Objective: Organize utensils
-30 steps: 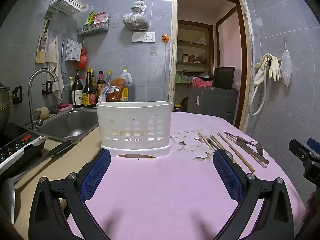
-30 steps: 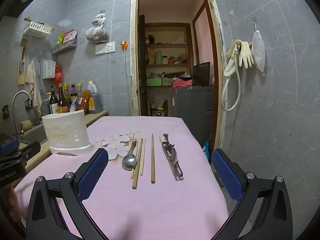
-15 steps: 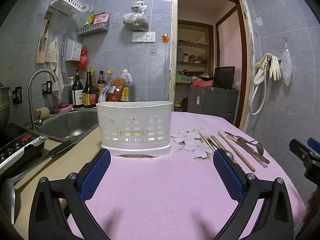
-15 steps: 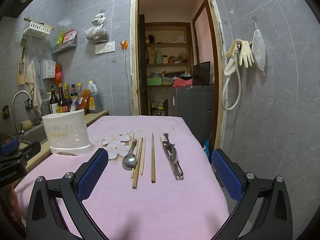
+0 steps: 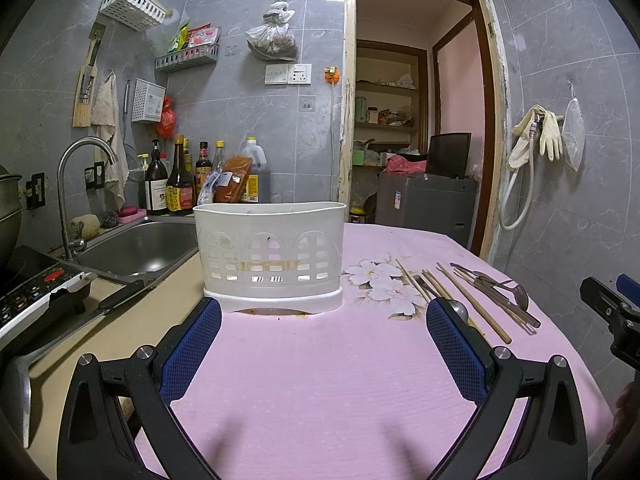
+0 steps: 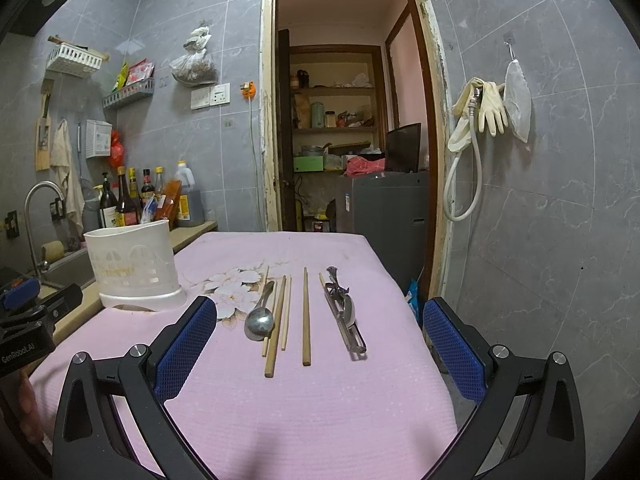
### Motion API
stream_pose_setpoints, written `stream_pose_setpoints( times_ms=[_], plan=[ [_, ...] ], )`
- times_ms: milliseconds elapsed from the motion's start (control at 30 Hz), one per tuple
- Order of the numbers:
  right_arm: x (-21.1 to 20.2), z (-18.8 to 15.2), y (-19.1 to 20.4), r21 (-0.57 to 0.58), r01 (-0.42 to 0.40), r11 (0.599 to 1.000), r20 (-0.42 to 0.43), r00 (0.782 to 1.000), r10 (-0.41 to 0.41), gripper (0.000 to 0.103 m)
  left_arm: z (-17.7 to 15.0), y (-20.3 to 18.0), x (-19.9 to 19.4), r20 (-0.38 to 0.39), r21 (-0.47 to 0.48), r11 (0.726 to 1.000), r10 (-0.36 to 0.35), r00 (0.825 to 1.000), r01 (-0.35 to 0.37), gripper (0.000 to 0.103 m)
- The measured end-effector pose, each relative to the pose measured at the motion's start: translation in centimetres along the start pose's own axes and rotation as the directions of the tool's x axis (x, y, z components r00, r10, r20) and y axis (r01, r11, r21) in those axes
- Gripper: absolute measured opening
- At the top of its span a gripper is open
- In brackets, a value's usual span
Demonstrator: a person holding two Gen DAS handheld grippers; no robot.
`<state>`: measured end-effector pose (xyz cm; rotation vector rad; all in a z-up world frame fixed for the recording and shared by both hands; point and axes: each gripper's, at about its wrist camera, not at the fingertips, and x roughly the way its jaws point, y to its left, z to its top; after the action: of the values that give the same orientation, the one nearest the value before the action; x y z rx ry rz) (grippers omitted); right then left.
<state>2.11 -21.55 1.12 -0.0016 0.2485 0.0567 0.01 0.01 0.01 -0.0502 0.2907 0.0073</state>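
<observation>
Honestly, the inside of the white utensil caddy (image 5: 270, 258) stays hidden from me: I see only its slotted front wall, so I cannot tell what it holds. In the left wrist view my own blue pad covers part of the spoon (image 6: 260, 318), and the metal utensils (image 6: 345, 312) at the right of the row overlap so closely that I cannot count them. The wooden chopsticks (image 6: 306, 316) lie loose between spoon and metal pieces, all parallel on the pink cloth (image 6: 296, 404), pointing away from me.

My left hand-held gripper (image 5: 322, 346) hovers low over the cloth, level, jaws spread wide and gripping nothing, aimed straight at the caddy just beyond its tips. My right hand-held gripper (image 6: 320, 344) is likewise released and empty, spread wider than the whole utensil row, which sits ahead between its fingers without touching them.

The worktop's right edge (image 6: 416, 320) runs just beside the metal utensils, near my right finger. Bare cloth lies between caddy and utensils. The sink (image 5: 132, 246) sits left of the caddy.
</observation>
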Motion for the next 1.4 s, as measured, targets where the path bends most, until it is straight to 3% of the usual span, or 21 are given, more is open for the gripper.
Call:
stream_pose_setpoints(
  times_ms=[1400],
  plan=[
    [0.0, -0.11, 0.15, -0.003, 0.0, 1.0, -0.002, 1.0, 0.0, 0.103, -0.05, 0.14, -0.74, -0.004, -0.002, 1.0, -0.002, 1.0, 0.002, 0.101]
  ],
)
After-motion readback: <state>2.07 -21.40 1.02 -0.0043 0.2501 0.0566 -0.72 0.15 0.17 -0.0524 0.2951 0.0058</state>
